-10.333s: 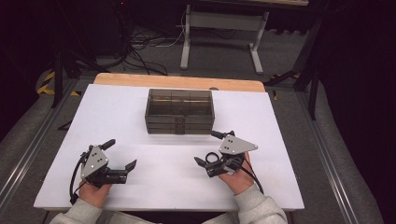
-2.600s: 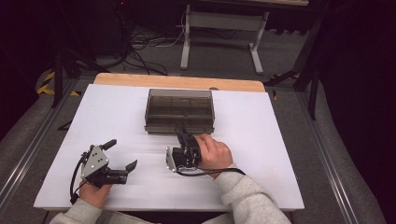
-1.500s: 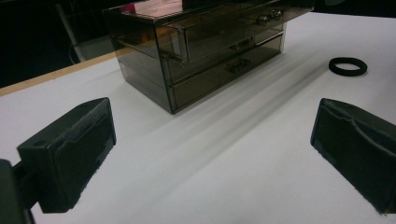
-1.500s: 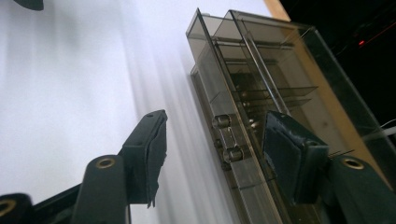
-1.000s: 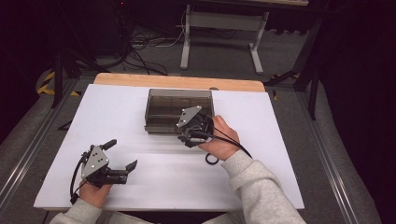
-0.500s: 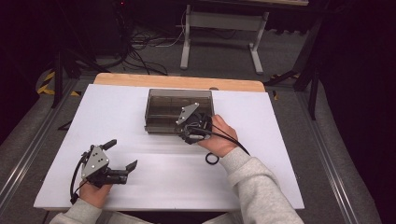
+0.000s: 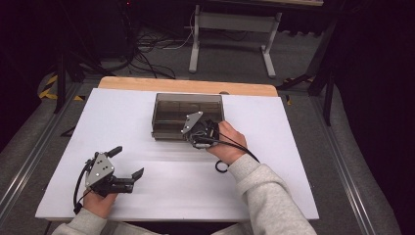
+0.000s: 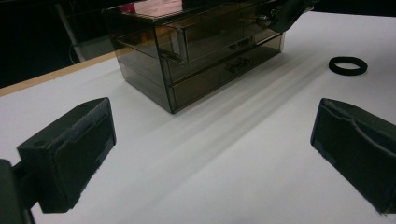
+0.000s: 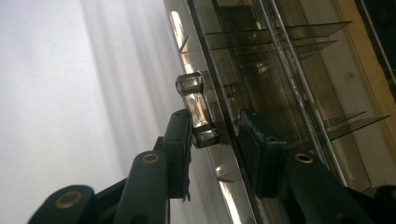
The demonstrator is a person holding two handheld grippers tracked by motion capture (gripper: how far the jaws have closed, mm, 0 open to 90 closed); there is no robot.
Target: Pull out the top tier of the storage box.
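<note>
A smoky see-through drawer box (image 7: 171, 115) stands at the back middle of the white table (image 7: 293, 161). My right gripper (image 7: 196, 138) is at the box's upper front, on its right side. In the right gripper view the right gripper (image 9: 215, 133) stands open by a narrow gap. The clear drawer handle (image 9: 195, 105) lies between the jaws, against the left finger (image 9: 180, 140). My left gripper (image 7: 128, 161) rests open near the front left. Seen along the left gripper (image 8: 210, 149), nothing sits between the jaws, and the box (image 8: 201, 51) lies ahead.
A black ring (image 7: 221, 167) lies on the table beside the right forearm; it also appears as the ring (image 8: 348, 65) to the right of the box. A wooden strip (image 7: 186, 85) edges the table's far side. Dark floor, cables and a stand lie beyond.
The right gripper went from the front right to the table's middle, where the black ring now lies, then up to the box front. The left gripper has not moved.
</note>
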